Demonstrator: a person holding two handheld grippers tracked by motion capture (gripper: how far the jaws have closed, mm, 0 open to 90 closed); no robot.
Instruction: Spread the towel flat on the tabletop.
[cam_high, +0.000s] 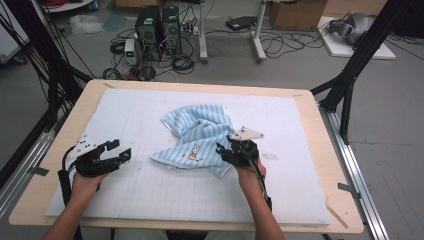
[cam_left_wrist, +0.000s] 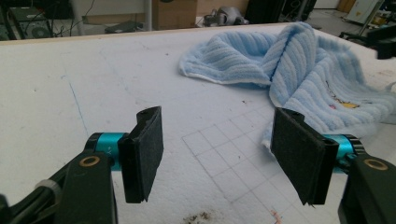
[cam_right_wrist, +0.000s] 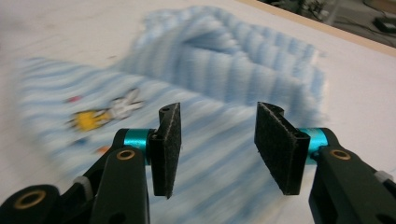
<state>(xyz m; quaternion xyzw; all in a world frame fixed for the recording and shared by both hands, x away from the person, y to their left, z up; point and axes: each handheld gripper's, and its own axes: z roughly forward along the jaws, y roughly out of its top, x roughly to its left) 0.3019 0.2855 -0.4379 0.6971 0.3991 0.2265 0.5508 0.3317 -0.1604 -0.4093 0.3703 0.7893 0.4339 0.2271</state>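
Nearest to the person, the two hands come in over the front edge of the white gridded mat (cam_high: 150, 192), each carrying a claw. The left gripper (cam_high: 120, 151) sits off by itself over bare mat, its jaws standing well apart with nothing between them; its own view shows only the mat's grid lines in the gap between its pads (cam_left_wrist: 147, 154). The striped towel (cam_high: 197, 135) lies well to that claw's right and a little beyond it, not touching it.

The right gripper (cam_high: 223, 150) is right at the towel's near right corner, hovering just above the cloth. Its jaws are partly open and hold nothing: in its own view the felt pads (cam_right_wrist: 169, 144) stand clear of each other, with the blue stripes blurred underneath, seen through the gap. The small cartoon print (cam_right_wrist: 100, 114) lies ahead and to the left of that claw.

Beyond both claws, the towel rises into a crumpled, folded heap toward the middle of the mat. Past the wooden table's (cam_high: 315, 125) far edge, computer towers (cam_high: 157, 27) stand on the floor.
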